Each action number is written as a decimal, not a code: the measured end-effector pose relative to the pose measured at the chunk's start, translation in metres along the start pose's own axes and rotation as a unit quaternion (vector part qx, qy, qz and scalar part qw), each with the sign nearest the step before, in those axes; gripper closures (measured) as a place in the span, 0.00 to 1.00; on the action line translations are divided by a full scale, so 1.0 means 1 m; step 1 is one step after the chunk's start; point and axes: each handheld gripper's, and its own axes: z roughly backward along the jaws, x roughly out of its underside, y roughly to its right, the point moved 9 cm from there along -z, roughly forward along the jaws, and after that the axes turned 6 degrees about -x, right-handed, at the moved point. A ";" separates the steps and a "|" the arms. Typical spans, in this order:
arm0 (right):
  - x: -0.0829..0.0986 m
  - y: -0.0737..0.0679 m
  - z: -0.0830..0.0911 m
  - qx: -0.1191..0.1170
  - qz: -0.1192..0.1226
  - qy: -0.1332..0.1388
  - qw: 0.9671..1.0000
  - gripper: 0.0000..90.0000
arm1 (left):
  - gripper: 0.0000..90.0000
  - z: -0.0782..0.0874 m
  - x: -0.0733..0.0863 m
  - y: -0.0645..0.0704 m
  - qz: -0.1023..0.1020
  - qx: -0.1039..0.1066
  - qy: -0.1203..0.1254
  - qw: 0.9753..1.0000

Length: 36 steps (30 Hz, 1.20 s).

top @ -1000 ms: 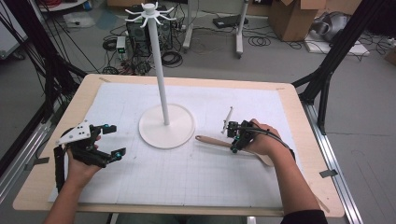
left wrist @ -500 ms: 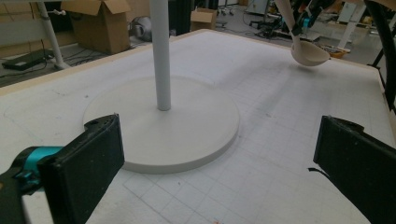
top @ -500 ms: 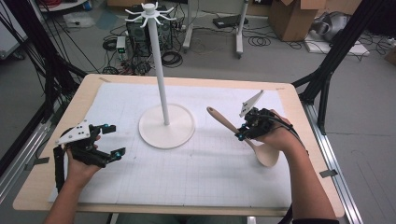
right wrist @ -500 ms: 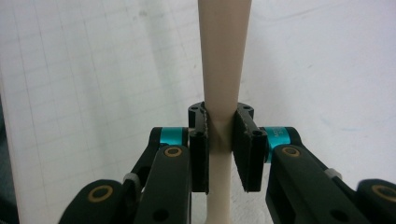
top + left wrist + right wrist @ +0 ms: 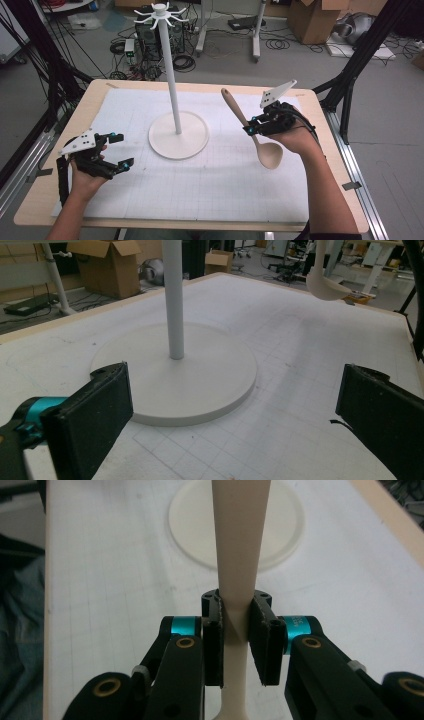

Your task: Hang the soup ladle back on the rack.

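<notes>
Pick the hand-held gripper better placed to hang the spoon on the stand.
Right. The right hand-held gripper is shut on the wooden spoon, lifted near the stand; the left hand-held gripper is open, empty.

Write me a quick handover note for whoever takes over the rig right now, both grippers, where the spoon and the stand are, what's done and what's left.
Right gripper: shut on the wooden spoon at the handle, above the mat, bowl end toward the person, handle end pointing up and away toward the stand.
Left gripper: open, holding nothing, low over the mat left of the stand's base.
White stand: upright mid-table on its round base, hooks at the top bare.
Done: spoon is picked up off the table.
Left: probably hanging the spoon on a top hook; whether the handle has a hole for that cannot be told. The left gripper could steady the base.
</notes>
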 end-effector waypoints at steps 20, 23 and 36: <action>-0.087 0.002 0.015 -0.033 0.006 0.073 0.997 0.86 | 0.02 -0.001 0.000 0.001 0.001 0.003 0.001 1.000; -0.100 0.007 0.015 -0.035 0.006 0.074 0.997 0.86 | 0.02 -0.001 0.000 0.001 0.002 0.004 0.001 1.000; -0.137 0.029 0.027 -0.030 -0.018 0.073 0.997 0.86 | 0.02 -0.001 0.000 0.000 0.002 0.004 0.001 1.000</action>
